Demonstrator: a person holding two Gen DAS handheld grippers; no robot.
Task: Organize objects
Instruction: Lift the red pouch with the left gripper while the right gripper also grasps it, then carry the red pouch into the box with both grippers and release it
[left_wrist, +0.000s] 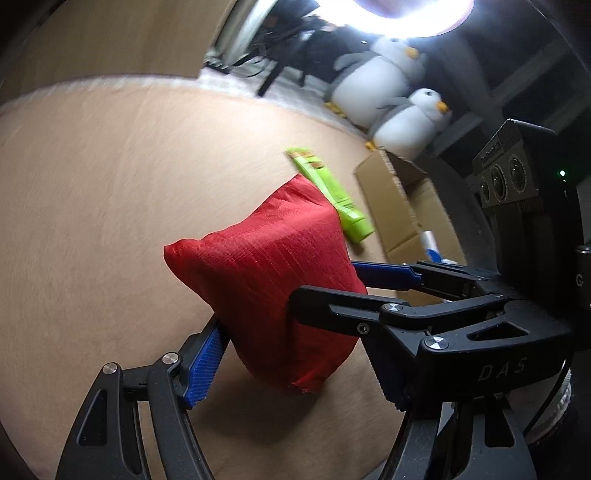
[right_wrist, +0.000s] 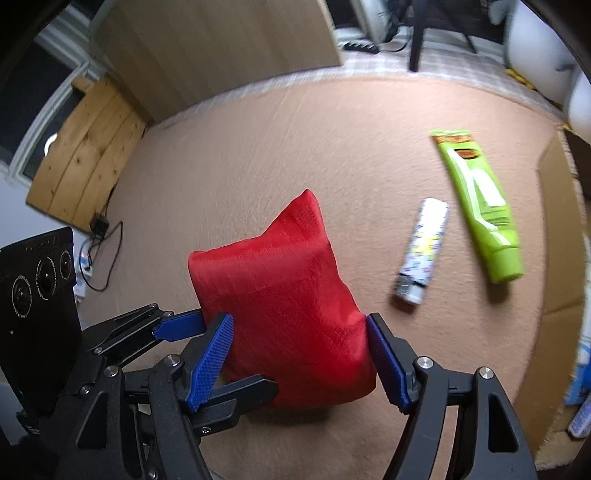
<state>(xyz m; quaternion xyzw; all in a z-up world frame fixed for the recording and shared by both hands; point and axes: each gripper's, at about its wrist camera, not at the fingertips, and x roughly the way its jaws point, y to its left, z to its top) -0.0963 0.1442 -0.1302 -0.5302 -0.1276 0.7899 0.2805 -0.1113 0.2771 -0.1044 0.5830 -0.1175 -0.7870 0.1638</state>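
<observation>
A red fabric pouch (left_wrist: 266, 280) is held above the tan carpet between both grippers. My left gripper (left_wrist: 295, 365) is shut on its lower part. My right gripper (right_wrist: 303, 358) is shut on the same pouch (right_wrist: 284, 306) from the other side; it reaches in from the right in the left wrist view (left_wrist: 354, 295). A lime green tube (right_wrist: 480, 206) and a small white patterned tube (right_wrist: 424, 247) lie on the carpet to the right. The green tube (left_wrist: 328, 192) shows behind the pouch in the left wrist view.
An open cardboard box (left_wrist: 402, 206) lies on the carpet to the right, with small items in it. Two plush penguins (left_wrist: 391, 96) stand behind it. A wooden board (right_wrist: 85, 162) and cables (right_wrist: 103, 251) are at the left.
</observation>
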